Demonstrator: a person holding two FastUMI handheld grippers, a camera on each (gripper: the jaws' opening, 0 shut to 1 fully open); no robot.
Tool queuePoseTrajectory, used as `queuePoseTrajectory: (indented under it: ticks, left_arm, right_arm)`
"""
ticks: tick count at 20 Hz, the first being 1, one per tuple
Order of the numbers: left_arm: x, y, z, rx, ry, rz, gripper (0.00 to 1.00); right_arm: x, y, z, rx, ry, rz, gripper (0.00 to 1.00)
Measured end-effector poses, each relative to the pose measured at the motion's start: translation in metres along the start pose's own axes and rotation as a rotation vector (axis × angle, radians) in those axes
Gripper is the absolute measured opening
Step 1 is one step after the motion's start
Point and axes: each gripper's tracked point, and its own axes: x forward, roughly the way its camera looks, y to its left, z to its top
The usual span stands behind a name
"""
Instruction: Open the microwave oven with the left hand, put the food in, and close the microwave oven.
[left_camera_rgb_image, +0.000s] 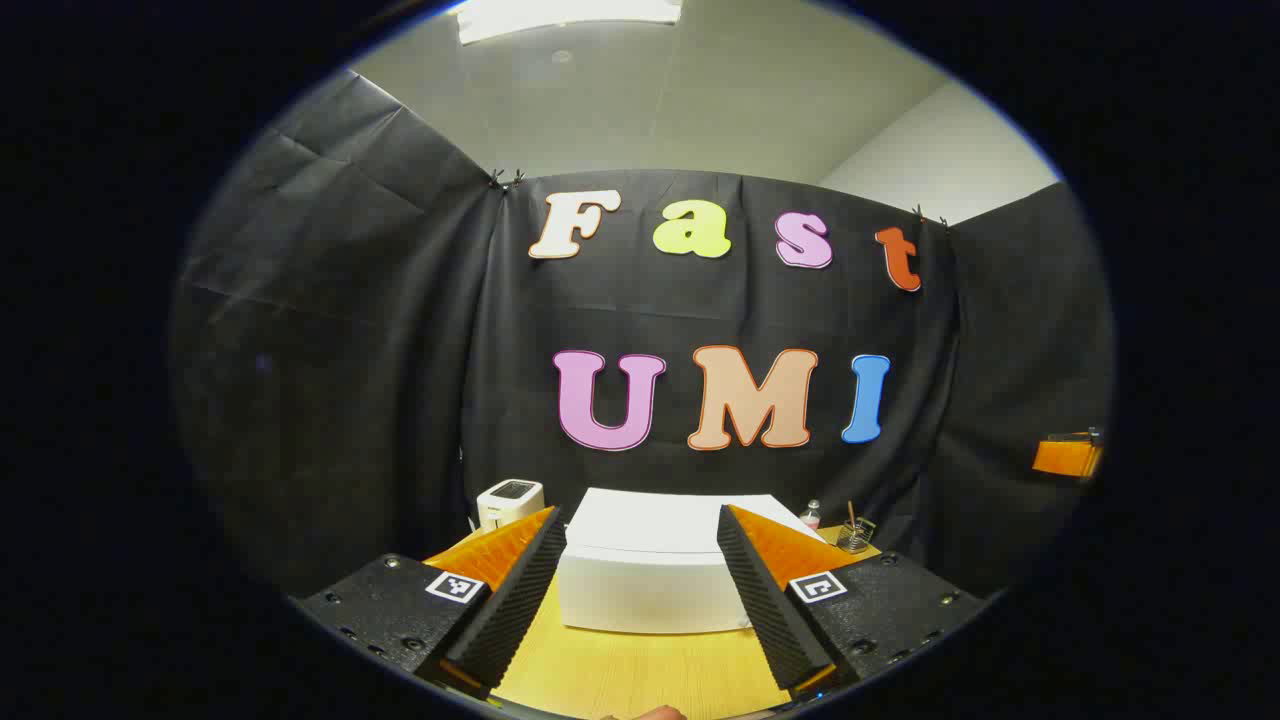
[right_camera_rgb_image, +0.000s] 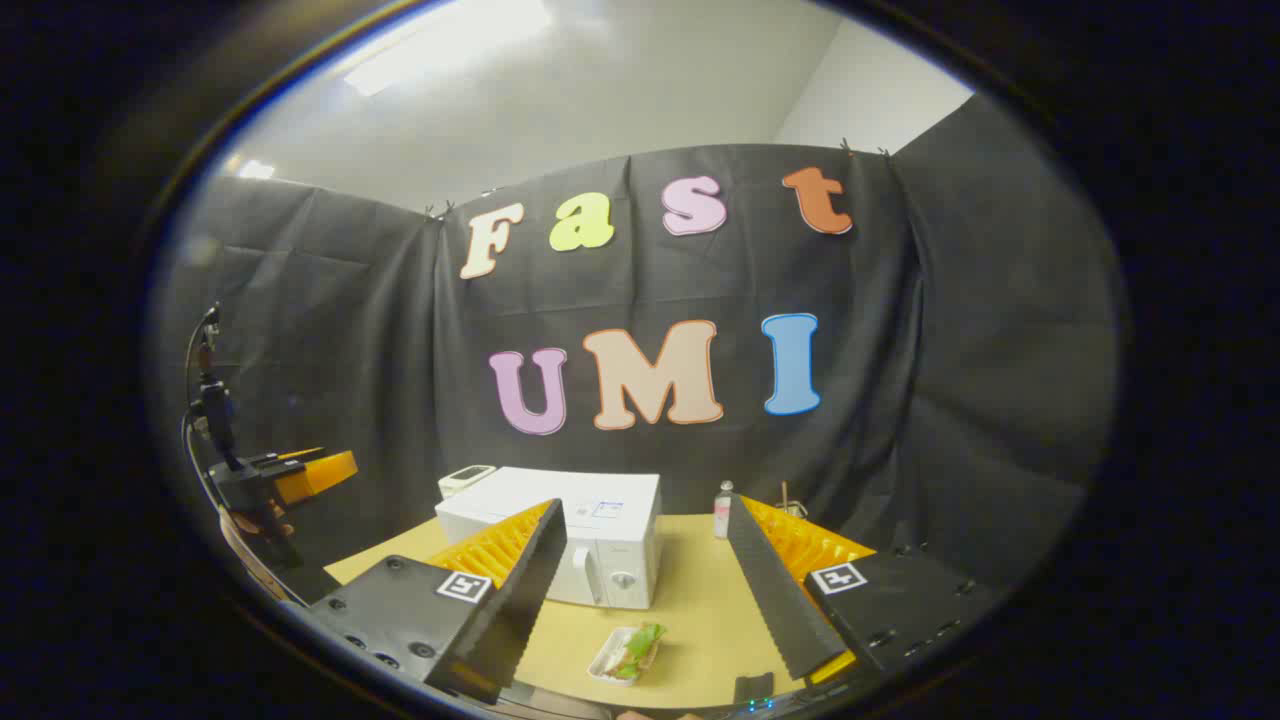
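White microwave (right_camera_rgb_image: 575, 535) is sitting shut on the counter (right_camera_rgb_image: 690, 610) — nothing started. Food tray (right_camera_rgb_image: 628, 653) is lying in front of it, untouched. Left hand-held gripper (left_camera_rgb_image: 640, 560) and right hand-held gripper (right_camera_rgb_image: 640, 570) are both hovering wide, empty — opening, loading, closing all left.

White microwave (right_camera_rgb_image: 560, 535), orange-black tongs (right_camera_rgb_image: 640, 590)

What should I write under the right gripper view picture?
Open right gripper above the table, with the closed microwave and food tray ahead.
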Motion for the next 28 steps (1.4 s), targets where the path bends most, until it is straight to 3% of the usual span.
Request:
queuePoseTrajectory:
  ticks: [11,23,26,28]
  left_arm:
    - [0.001,-0.002,-0.002,-0.004,0.025,-0.018,0.95]
    - [-0.011,-0.008,-0.002,0.015,0.021,-0.028,0.95]
    - [-0.012,-0.011,-0.013,0.003,0.032,-0.04,0.92]
    - [-0.01,-0.015,-0.026,-0.011,0.058,-0.06,0.96]
  right_arm:
    - [-0.001,-0.002,-0.003,-0.001,0.022,-0.005,0.92]
    - [0.001,0.001,-0.003,0.009,0.037,0.045,0.91]
    - [0.001,0.002,-0.004,0.016,0.039,0.045,0.91]
    - [0.001,0.003,-0.006,0.023,0.046,0.046,0.92]
